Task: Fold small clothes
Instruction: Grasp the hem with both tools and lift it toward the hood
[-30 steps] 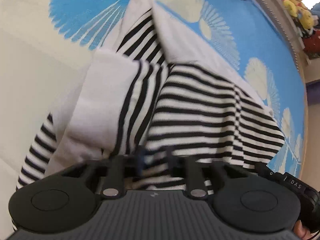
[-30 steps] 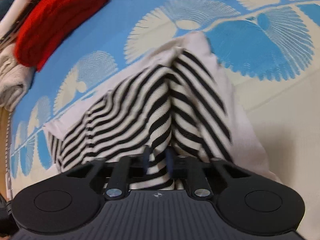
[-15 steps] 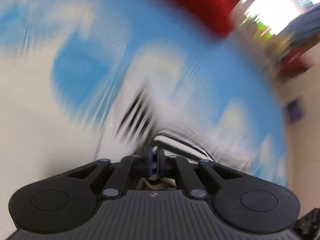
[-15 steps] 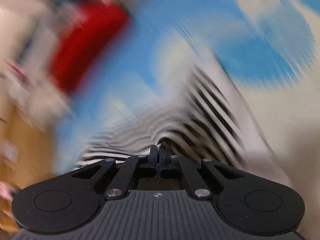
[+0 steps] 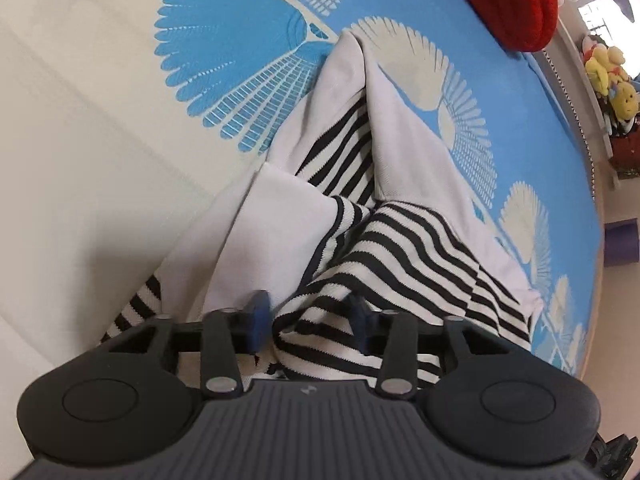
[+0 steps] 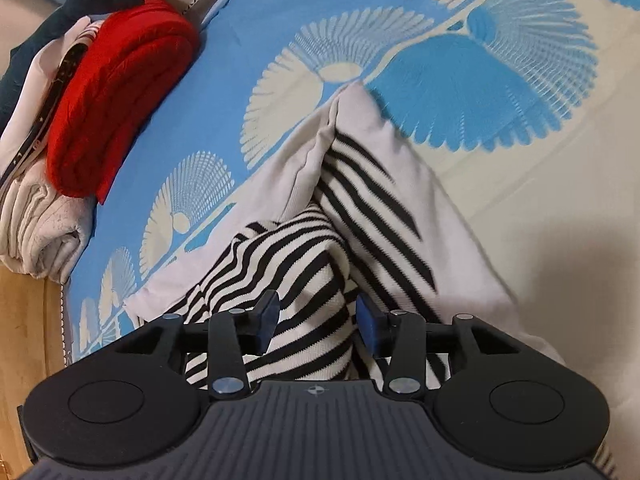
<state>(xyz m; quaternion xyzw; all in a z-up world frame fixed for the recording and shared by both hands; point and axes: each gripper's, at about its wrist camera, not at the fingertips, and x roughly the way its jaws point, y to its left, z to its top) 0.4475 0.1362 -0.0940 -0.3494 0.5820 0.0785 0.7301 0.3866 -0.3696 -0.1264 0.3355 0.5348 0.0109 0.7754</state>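
1. Bedspread (image 5: pixel 100 128) underneath; striped top (image 5: pixel 404 248) lies bunched beside its blue fan print.
2. Left gripper (image 5: pixel 308 316) and right gripper (image 6: pixel 316 320) have just been opening, jaws apart, cloth between them.
3. Risk: the released fold may spring loose.

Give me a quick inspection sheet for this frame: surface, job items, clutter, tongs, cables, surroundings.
Surface: blue and cream fan-print cover, flat.
Job's things: striped garment with white panels, partly folded, lying between both sets of tongs.
Clutter: red folded cloth on a pile of pale folded clothes at the edge.
Grippers: left tongs and right tongs have just been opening; pads apart, fabric between them, not pinched.
Cables: nothing seen.
Surroundings: plush toys on a shelf; wooden floor.
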